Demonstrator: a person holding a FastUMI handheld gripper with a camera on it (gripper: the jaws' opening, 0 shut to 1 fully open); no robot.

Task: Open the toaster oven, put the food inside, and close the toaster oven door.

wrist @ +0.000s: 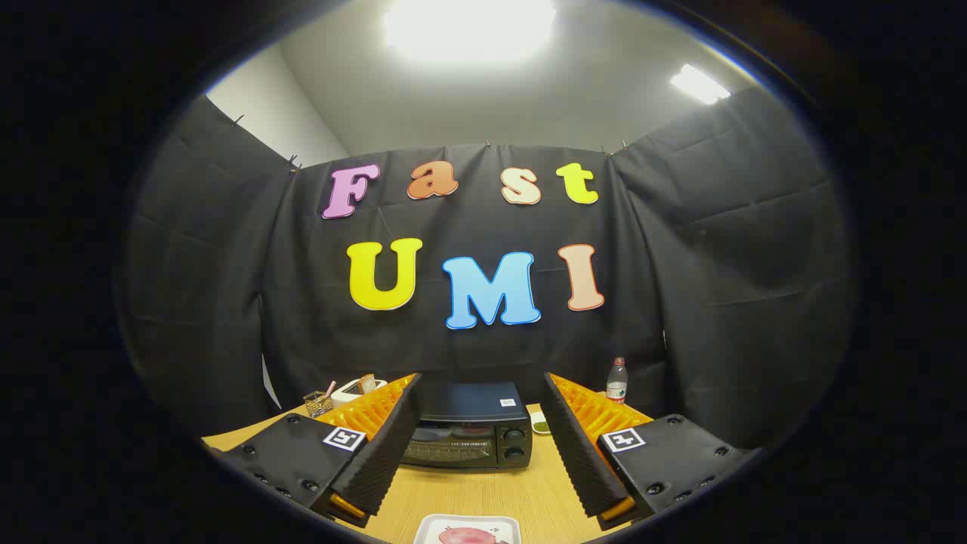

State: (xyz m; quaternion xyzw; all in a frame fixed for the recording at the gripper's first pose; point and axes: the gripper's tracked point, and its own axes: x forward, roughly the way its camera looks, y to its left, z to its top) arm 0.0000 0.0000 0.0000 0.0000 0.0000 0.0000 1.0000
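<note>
Fingers: my gripper (480,393) carries two ribbed wedges.
Mounts: black blocks behind them, screws, one square marker each.

Level forward view toward toaster oven (468,434)

Hand-held gripper (480,446) spread wide, holding nothing

Its two fingers rise from about 7 and 5 o'clock and lean inward toward 12, tips well apart with a broad gap between them. Ribbed inner pads (385,446) face each other across the gap. Both fingers hang free, touching nothing, level and even with each other.
</note>
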